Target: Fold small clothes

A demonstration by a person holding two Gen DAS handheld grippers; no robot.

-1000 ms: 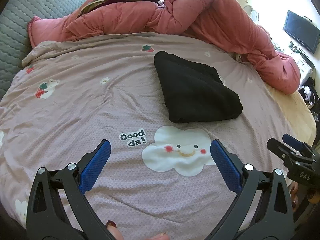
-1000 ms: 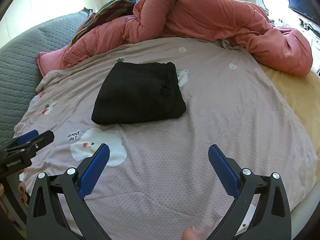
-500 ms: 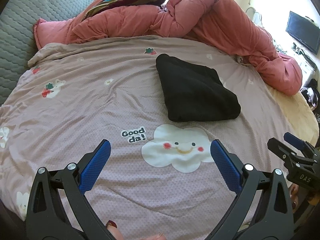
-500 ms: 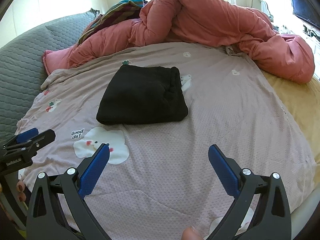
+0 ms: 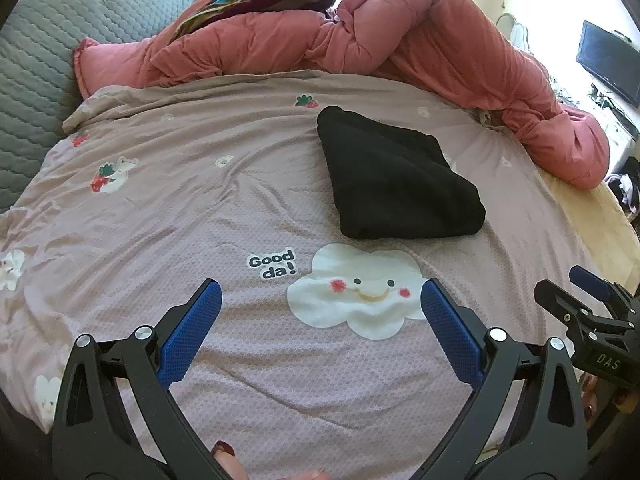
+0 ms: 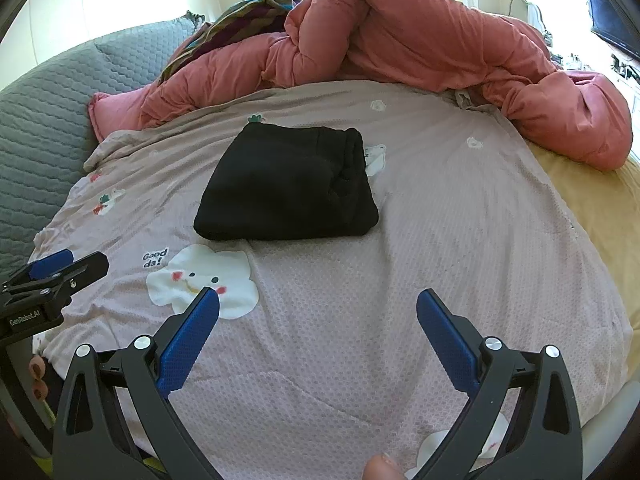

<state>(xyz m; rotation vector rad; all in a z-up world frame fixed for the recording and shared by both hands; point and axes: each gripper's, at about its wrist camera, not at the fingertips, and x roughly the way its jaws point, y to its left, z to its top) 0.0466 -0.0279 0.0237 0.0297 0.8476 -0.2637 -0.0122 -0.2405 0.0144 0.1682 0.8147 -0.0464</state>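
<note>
Now, from the left: the grey quilted headboard [image 5: 36,76] rises at the far left edge, and my left gripper [image 5: 320,308] hovers low over the mauve bedsheet [image 5: 192,208], its blue pads spread wide with nothing between them. Just past it lie the "Good da!" lettering [image 5: 273,265] and the smiling cloud print [image 5: 360,290]. Beyond the cloud, the black garment [image 5: 396,184] lies on the sheet as a compact folded bundle, apart from both tools. My right gripper [image 6: 318,312] is likewise released and empty, held above the sheet nearer than the garment. Behind everything a bunched pink comforter [image 6: 400,40] runs across the bed, curling down to the right edge, where the yellow mattress [image 6: 592,208] shows.
</note>
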